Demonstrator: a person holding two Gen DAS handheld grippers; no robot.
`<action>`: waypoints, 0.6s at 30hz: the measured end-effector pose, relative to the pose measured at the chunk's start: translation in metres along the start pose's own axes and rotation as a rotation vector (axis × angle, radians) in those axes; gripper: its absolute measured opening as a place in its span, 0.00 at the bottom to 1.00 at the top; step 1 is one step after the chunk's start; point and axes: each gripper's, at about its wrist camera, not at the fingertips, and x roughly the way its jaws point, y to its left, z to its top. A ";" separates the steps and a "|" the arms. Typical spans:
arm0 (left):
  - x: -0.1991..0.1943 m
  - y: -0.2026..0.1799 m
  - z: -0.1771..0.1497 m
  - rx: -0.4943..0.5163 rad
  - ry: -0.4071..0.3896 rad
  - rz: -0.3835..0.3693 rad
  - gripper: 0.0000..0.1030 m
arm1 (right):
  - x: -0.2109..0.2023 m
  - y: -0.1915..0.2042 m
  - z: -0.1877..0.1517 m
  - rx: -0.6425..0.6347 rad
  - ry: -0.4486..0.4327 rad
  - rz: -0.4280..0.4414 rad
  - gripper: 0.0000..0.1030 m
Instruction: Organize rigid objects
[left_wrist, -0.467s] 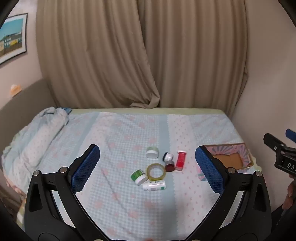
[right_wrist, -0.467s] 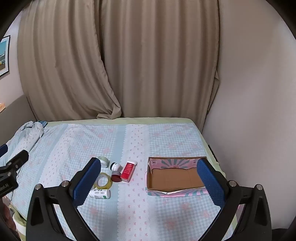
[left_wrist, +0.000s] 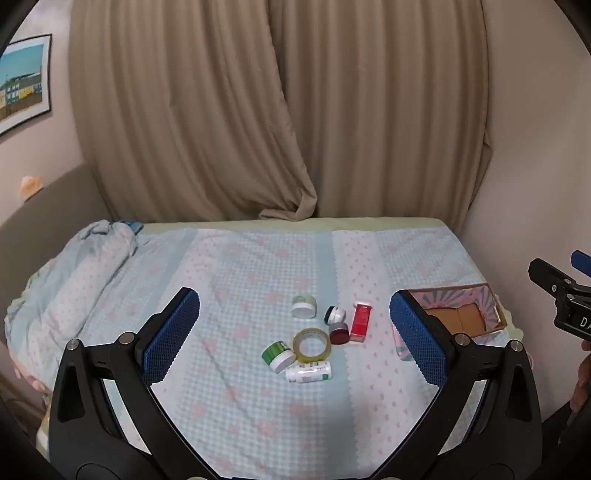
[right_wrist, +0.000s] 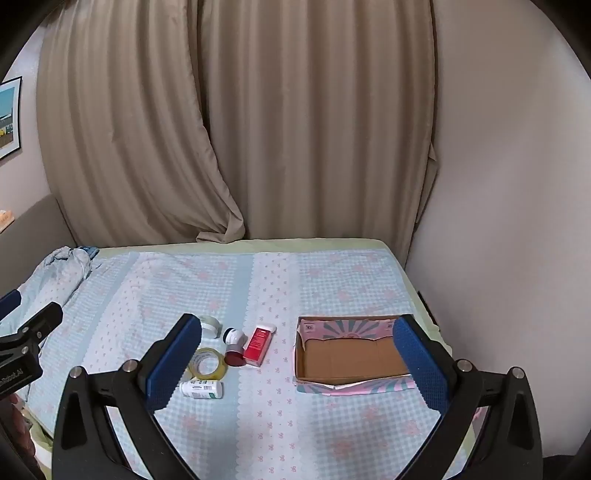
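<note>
Nothing on the bed (left_wrist: 229, 266) has shifted since half a second ago, and both grippers hang at nearly the same height over it as before, with their views barely changed.

Seven small things lie in one cluster near the middle of the bedspread: one roll of clear tape (left_wrist: 312, 344), one white pill bottle (left_wrist: 308, 372) on its side just in front of the tape, one green-striped jar (left_wrist: 278, 356) tilted against the tape's left edge, one pale green jar (left_wrist: 303, 306) behind them, one small black-and-white jar (left_wrist: 335, 314), one dark red jar (left_wrist: 339, 332) and one red box (left_wrist: 360, 321) lying flat at the right of the group. One open cardboard box (right_wrist: 351, 360) with pink and teal flaps sits well apart to the right, with only its brown floor showing inside.

Left gripper (left_wrist: 295, 336) has its blue-padded fingers (left_wrist: 170, 334) spread wide, holding and touching nothing. Right gripper (right_wrist: 297, 363) is spread just as wide, also holding nothing, its fingers (right_wrist: 420, 363) framing the cardboard box and the red box from above
</note>
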 end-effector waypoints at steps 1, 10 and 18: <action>0.000 0.001 0.001 -0.001 -0.001 0.003 0.99 | 0.000 -0.001 0.001 -0.002 0.000 -0.003 1.00; 0.002 -0.009 -0.006 0.012 -0.008 0.004 0.99 | 0.000 0.000 0.004 -0.006 -0.002 -0.013 1.00; 0.002 -0.009 -0.006 0.020 -0.010 -0.010 0.99 | 0.004 -0.003 0.007 0.000 0.007 -0.014 1.00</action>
